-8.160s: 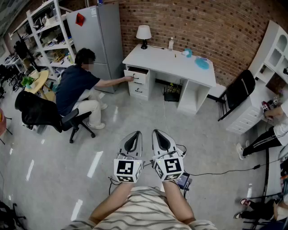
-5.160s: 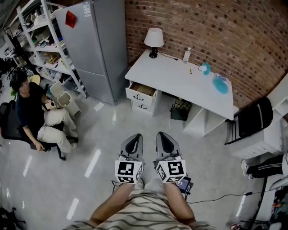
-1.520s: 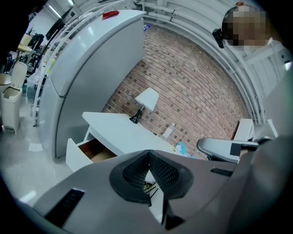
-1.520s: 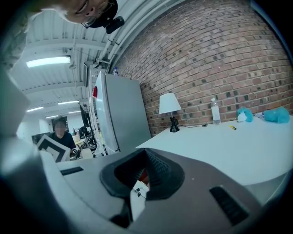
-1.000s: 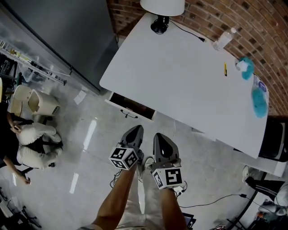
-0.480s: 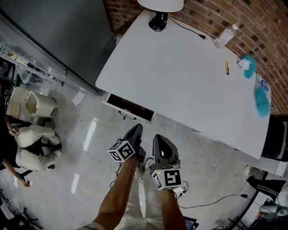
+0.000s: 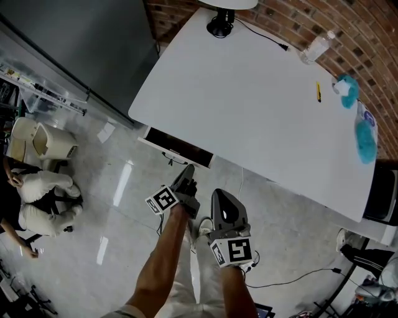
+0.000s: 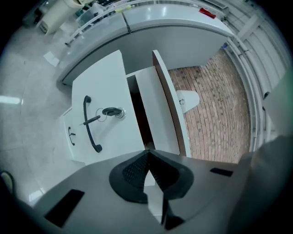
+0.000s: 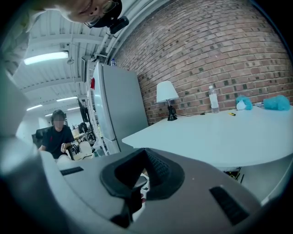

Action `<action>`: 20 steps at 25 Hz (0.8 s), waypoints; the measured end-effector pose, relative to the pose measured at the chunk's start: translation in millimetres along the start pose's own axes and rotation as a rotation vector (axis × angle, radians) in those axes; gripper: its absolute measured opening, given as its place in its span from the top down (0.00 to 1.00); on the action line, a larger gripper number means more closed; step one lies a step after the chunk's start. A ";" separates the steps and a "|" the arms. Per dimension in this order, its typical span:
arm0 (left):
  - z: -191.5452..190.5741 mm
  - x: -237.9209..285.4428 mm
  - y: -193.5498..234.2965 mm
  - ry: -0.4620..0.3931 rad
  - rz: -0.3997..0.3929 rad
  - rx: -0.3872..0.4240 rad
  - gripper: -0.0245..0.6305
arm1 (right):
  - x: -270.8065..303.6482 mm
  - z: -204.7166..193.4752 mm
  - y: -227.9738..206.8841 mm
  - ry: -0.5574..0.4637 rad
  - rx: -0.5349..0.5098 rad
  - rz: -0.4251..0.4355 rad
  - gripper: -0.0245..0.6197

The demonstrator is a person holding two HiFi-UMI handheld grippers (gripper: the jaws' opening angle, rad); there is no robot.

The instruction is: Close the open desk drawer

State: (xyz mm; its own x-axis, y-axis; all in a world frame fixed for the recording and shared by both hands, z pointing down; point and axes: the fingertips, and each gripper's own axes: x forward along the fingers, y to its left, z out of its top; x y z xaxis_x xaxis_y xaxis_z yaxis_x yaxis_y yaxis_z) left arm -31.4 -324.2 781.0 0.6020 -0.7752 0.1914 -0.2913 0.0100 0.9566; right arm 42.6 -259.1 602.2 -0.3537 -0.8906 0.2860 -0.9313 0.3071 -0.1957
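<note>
From above, the white desk (image 7: 261, 105) has its top drawer (image 7: 177, 153) pulled out a little, with a dark gap behind the white front. My left gripper (image 7: 188, 171) is shut and empty, pointing at that drawer from just short of it. In the left gripper view the drawer front (image 8: 105, 132) fills the middle, with its black handle (image 8: 89, 123) and a key in the lock (image 8: 112, 112); the shut left gripper (image 8: 147, 152) is close below it. My right gripper (image 7: 221, 195) hangs back, shut and empty; in its own view the right gripper (image 9: 145, 151) faces the desk top (image 9: 219, 132).
A grey fridge (image 7: 81, 37) stands left of the desk. On the desk are a lamp (image 7: 221, 18), a bottle (image 7: 314, 48), a yellow pen (image 7: 318, 92) and teal things (image 7: 364, 133). A person (image 7: 37, 199) sits at the left. A lower drawer handle (image 8: 71, 135) shows beneath the open drawer.
My left gripper has moved forward toward the drawer and rolled sideways. The right gripper has dropped back slightly. The person who opened the drawer has moved away to the left.
</note>
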 end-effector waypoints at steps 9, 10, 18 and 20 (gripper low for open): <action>13.4 -6.4 18.8 -0.098 -0.069 -0.196 0.95 | 1.6 -9.5 -2.3 0.011 0.000 0.005 0.96; 15.8 -7.1 20.2 -0.107 -0.075 -0.210 0.95 | 1.5 -10.7 -2.3 0.012 0.003 0.008 0.96; 22.0 -1.2 20.6 -0.105 -0.109 -0.233 0.95 | 5.3 -16.2 1.7 0.023 0.013 0.032 0.96; 22.7 -0.9 21.2 -0.108 -0.118 -0.248 0.95 | 7.1 -17.9 2.2 0.026 0.011 0.038 0.96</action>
State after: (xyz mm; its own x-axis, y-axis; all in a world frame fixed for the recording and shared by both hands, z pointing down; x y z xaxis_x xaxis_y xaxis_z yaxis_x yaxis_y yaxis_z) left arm -55.0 -337.6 796.1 0.5346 -0.8427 0.0635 -0.0254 0.0591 0.9979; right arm 36.6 -258.7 620.5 -0.3912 -0.8693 0.3022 -0.9162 0.3369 -0.2170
